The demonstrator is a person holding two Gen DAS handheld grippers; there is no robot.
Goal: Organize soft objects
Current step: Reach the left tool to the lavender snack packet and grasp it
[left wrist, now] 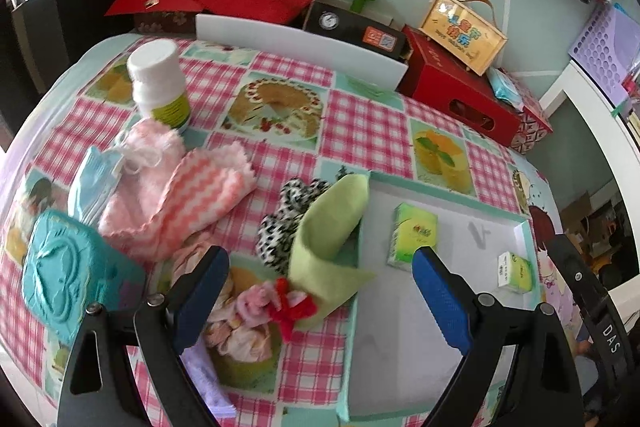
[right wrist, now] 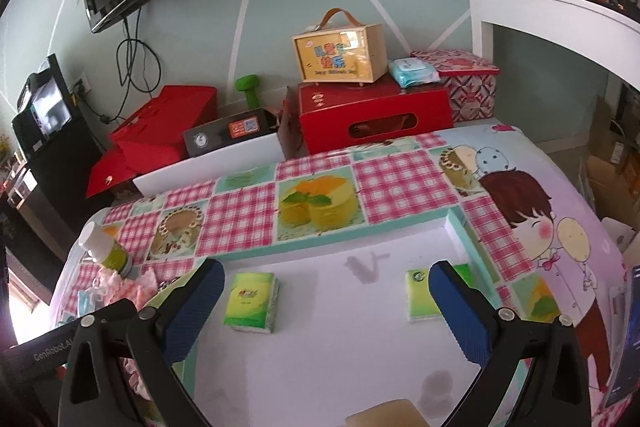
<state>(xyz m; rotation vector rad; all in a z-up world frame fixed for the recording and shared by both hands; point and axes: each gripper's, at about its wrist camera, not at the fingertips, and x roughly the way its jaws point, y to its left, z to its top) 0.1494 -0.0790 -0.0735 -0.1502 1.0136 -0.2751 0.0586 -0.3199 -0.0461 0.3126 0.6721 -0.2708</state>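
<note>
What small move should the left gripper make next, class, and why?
Probably ease the left gripper forward and down onto the green cloth. Its jaws are open and empty, and the cloth lies right between them, draped over the tray rim, half in already. The tray holds two tissue packs, so soft items seem to go there.

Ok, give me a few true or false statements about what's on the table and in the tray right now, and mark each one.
1. Two green tissue packs lie in the white tray. True.
2. The left gripper is shut on the green cloth. False: it is open and holds nothing.
3. The green cloth drapes over the tray's edge. True.
4. The white bottle lies inside the tray. False: it stands on the tablecloth, beside the pink cloths.
5. The right gripper is open. True.
</note>
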